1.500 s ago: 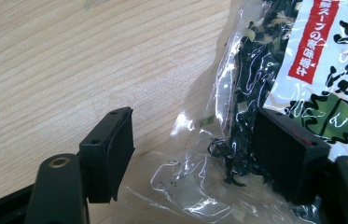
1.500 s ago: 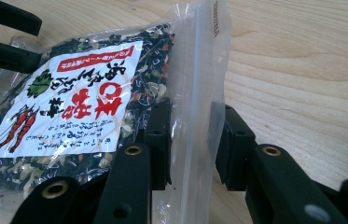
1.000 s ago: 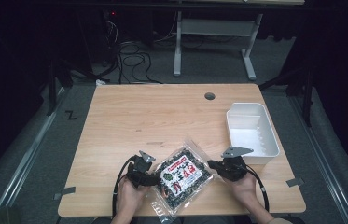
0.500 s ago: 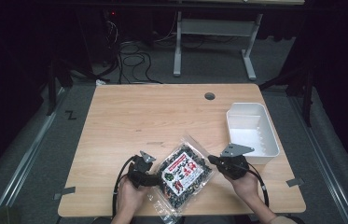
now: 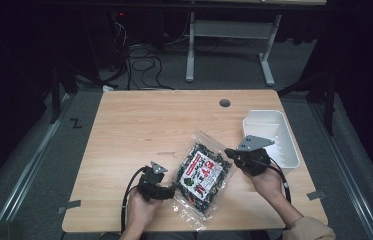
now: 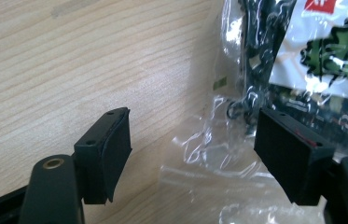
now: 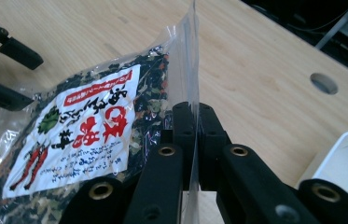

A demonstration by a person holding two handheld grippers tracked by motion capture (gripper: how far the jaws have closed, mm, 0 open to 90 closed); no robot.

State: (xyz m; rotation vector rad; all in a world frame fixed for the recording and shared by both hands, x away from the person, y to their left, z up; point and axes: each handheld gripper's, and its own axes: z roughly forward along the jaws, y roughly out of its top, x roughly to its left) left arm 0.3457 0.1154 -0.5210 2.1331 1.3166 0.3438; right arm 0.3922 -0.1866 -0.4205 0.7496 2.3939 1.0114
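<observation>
I am pinching the clear edge of the seaweed bag (image 7: 92, 135) between the jaws of my right gripper (image 7: 194, 122), clamped tight on the film, and tipping that side up off the bench (image 5: 139, 125). The bag's other end is lying on the wood near the front edge. My left gripper (image 6: 195, 149) is standing with jaws spread wide, the loose plastic between them but ungripped. Grasping is done; I judge the lift barely begun, and the white bin (image 5: 283, 131) is waiting beside my right hand.
</observation>
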